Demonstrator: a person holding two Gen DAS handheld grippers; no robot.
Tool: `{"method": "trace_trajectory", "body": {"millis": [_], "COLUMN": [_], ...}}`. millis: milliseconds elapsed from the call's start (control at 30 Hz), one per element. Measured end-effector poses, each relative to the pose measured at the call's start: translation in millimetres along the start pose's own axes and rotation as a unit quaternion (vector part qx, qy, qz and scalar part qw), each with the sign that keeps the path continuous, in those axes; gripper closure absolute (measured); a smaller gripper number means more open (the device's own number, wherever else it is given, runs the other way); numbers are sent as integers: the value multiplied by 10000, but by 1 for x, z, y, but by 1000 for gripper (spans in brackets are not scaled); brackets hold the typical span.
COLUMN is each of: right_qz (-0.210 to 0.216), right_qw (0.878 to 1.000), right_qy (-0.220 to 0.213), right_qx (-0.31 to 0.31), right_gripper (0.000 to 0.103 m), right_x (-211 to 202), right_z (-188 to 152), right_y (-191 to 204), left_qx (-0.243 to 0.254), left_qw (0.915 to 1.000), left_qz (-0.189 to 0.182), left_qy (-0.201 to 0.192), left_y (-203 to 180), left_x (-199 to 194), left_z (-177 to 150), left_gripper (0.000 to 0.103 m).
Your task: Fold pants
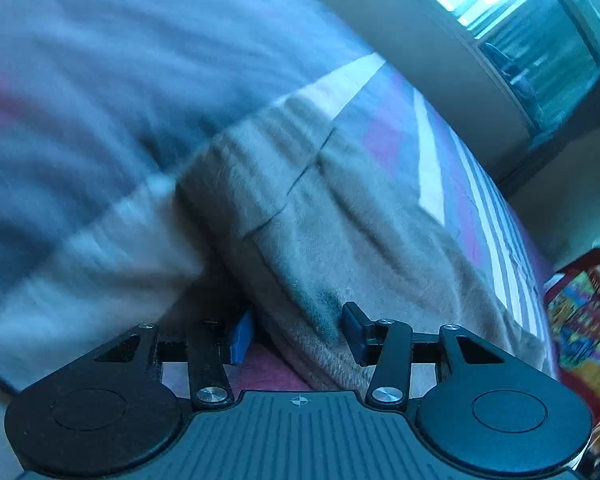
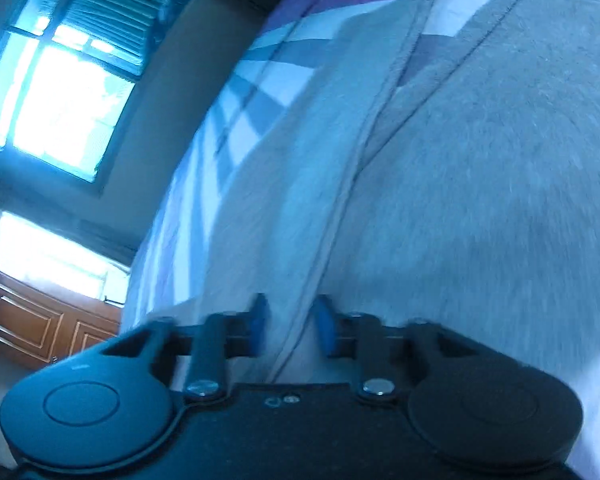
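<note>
- Grey pants (image 1: 340, 216) lie on a bed with a striped sheet (image 1: 428, 160) in white, blue and magenta; fleecy cloth, ribbed waistband (image 1: 268, 140) in view toward the middle of the left wrist frame.
- Left gripper (image 1: 298, 334): blue pads (image 1: 242, 336) stand apart, jaws moderately wide, with a fold of the pants running down between them. The right pad sits against or just beside the cloth, while the left pad shows a gap; a real grip cannot be told.
- Pants stretch away from the left gripper up and right toward the bed's far edge. Left half of this view is heavily motion-blurred, a grey-blue mass, unreadable.
- Bare magenta sheet shows just under the left gripper, between the fingers.
- Right gripper (image 2: 290, 326): blue pads (image 2: 260, 322) narrow but not closed, a seamed edge (image 2: 340, 200) of the pants passes straight down through the gap. Whether the pads pinch it cannot be told; blur there.
- In the right wrist view the pants (image 2: 480, 180) fill most of the frame, ahead and to the right of the gripper; two hemmed edges split apart near the top, striped sheet showing in the gap.
- Off the bed's edge: window (image 2: 60, 92) with shutters, wooden cabinet (image 2: 48, 328) below it.
- Colourful item (image 1: 584, 332) beside the bed's right edge in the left wrist view.
</note>
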State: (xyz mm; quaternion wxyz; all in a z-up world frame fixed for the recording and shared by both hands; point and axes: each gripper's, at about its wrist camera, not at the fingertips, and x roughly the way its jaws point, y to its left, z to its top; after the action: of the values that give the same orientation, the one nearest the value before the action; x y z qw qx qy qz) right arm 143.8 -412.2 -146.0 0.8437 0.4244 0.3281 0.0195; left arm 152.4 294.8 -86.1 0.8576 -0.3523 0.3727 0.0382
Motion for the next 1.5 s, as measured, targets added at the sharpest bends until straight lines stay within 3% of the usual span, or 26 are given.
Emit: {"method": "trace_trajectory", "body": {"millis": [33, 167, 300, 400, 433, 467, 500, 533, 600, 767, 800, 833, 867, 933, 1067, 1167, 1333, 1500], "right_qz": [-49, -3, 100, -404, -352, -193, -104, -157, -333, -953, -1056, -1155, -1244, -1115, -870, -972, -1369, -1212], "right_qw": [10000, 9990, 9966, 9965, 9971, 9984, 9990, 9980, 9938, 9899, 9886, 9871, 9853, 9845, 9746, 9719, 9812, 9774], "right_qy": [41, -201, -579, -211, -70, -14, -77, -299, -750, -647, -616, -615, -637, -782, -1465, -1773, -1272, -1592], "right_qx": [-46, -410, -578, -706, -667, -532, -439, -528, -746, -825, -874, -925, -978, -1104, -1456, -1204, -474, -680], "right_gripper": [98, 99, 99, 99, 100, 98, 86, 66, 59, 69, 76, 95, 99, 99, 99, 99, 99, 99], "right_x": [5, -3, -61, -62, -57, -56, -58, -64, -68, -24, -16, -14, -15, -29, -81, -120, -108, -122], "right_z": [3, -8, -26, -40, -38, -30, -21, -12, 14, 81, 91, 95, 98, 95, 70, 48, 38, 30], "right_y": [-2, 14, 16, -6, -15, -22, -24, -19, -13, -21, -20, -19, -17, -12, 14, -5, -70, -58], "left_qx": [-45, 4, 62, 144, 161, 190, 234, 275, 296, 291, 285, 280, 277, 296, 330, 364, 390, 413], "left_qw": [10000, 10000, 9999, 9998, 9998, 9997, 9995, 9994, 9993, 9994, 9993, 9993, 9993, 9993, 9992, 9991, 9989, 9988], "left_qz": [-28, -30, -72, -61, -57, -47, -36, -31, -38, -45, -47, -48, -50, -52, -60, -52, -40, -5], "left_qy": [-28, 43, 78, 103, 124, 158, 185, 207, 224, 207, 218, 227, 236, 233, 212, 205, 238, 252], "left_y": [2, 3, 4, 4, 4, 3, 2, 2, 2, 2, 2, 2, 2, 2, 2, 2, 1, -2], "left_x": [3, 6, 6, 6, 6, 6, 6, 6, 8, 9, 9, 10, 10, 11, 11, 12, 13, 13], "left_z": [0, 0, 0, 1, 2, 4, 4, 5, 6, 5, 6, 6, 7, 7, 6, 6, 7, 9], "left_gripper": [56, 56, 56, 56, 56, 56, 56, 56, 56, 56, 56, 56, 56, 56, 56, 56, 56, 56]}}
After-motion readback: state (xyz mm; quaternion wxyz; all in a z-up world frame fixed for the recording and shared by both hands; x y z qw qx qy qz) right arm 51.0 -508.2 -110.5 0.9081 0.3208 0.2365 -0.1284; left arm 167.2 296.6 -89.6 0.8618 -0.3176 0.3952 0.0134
